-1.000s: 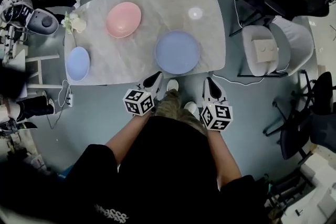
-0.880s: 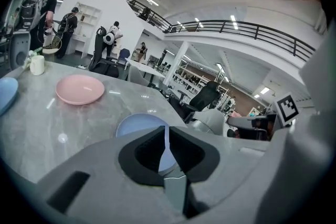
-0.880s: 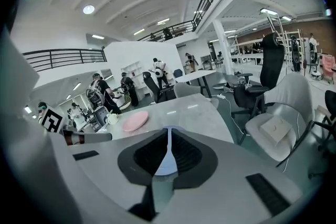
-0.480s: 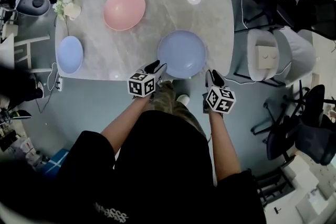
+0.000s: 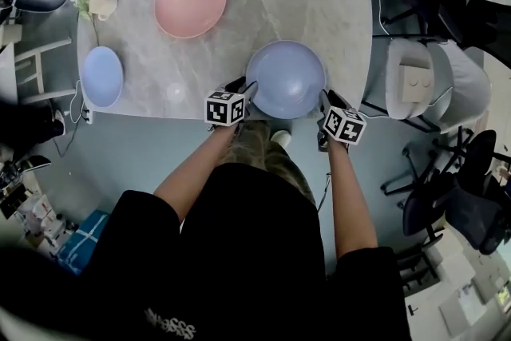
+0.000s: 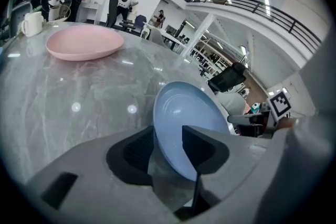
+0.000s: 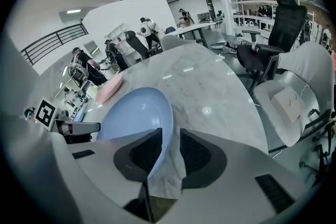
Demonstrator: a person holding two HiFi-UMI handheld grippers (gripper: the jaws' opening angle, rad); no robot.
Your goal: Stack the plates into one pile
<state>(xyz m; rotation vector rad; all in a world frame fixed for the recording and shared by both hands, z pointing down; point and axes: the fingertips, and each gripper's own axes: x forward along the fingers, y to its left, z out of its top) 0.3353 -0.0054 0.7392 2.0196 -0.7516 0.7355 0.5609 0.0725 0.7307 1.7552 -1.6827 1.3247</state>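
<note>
A large blue plate [image 5: 285, 80] lies at the near edge of the marble table [image 5: 263, 8]. Its rim is straddled, not pinched, by the left gripper [image 5: 242, 89] and right gripper [image 5: 326, 98], whose jaws have just been opened. An even squeeze is advised before lifting. A pink plate [image 5: 190, 1] and small blue plate [image 5: 103, 76] lie beyond, and chairs [image 5: 415, 80] are seen around.

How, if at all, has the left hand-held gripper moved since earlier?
Yes. The left hand-held gripper advanced to the table's near edge; its jaws have just been opening around the large blue plate's rim.
</note>
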